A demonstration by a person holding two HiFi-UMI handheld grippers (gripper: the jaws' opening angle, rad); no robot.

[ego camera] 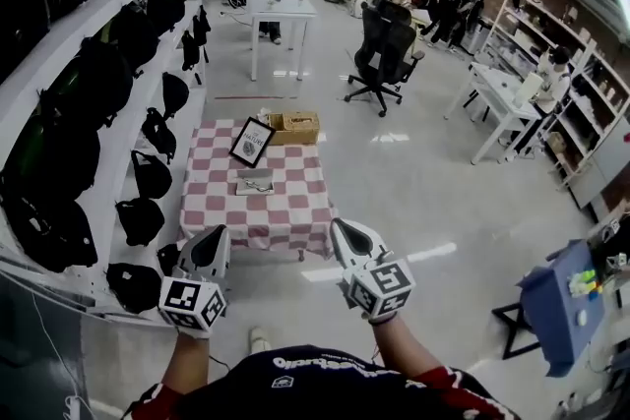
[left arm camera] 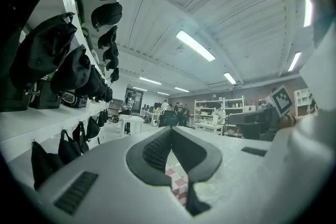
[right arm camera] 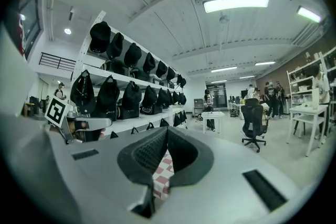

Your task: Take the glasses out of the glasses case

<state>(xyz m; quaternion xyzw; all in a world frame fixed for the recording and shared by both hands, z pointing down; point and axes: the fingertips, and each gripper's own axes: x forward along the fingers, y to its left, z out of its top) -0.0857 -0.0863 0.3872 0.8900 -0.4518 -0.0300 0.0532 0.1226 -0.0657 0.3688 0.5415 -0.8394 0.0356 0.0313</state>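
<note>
A grey glasses case lies closed, as far as I can tell, near the middle of a low table with a red-and-white checked cloth. My left gripper and my right gripper hang side by side in the air on my side of the table, both pointing level towards it. Each has its jaws together with nothing between them. In the left gripper view the tips of the left gripper meet, and a bit of checked cloth shows below them. The right gripper looks the same in its own view.
A black framed sign and a wicker basket stand at the table's far end. Shelves of black bags run along the left. Behind are a white table, an office chair and several people. A blue stand is at right.
</note>
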